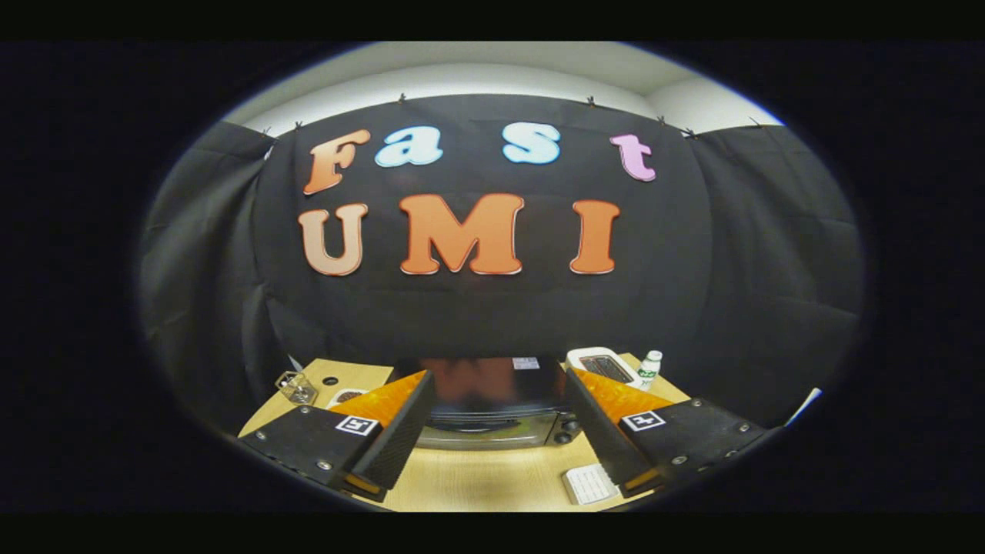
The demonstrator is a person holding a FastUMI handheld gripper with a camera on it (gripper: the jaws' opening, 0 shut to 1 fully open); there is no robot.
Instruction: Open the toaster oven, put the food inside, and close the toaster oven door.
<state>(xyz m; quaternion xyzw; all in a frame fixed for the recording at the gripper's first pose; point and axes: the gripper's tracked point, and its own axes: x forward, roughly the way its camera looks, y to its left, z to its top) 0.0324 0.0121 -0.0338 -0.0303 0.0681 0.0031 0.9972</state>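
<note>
A black toaster oven (pixel 492 415) stands on the wooden table (pixel 477 477), just beyond my fingers and centred between them. Its door looks closed, with the handle across the front and knobs (pixel 568 431) at its right side. My gripper (pixel 498 375) is open wide, held above the table with nothing between its fingers. Left of the oven, a small white plate with something dark brown on it (pixel 348 396) is partly hidden behind my left finger.
A clear glass (pixel 296 387) stands near the table's far left corner. A white slot toaster (pixel 604 366) and a small white bottle (pixel 650 368) sit behind the oven at right. A white keypad-like item (pixel 589 483) lies by my right finger.
</note>
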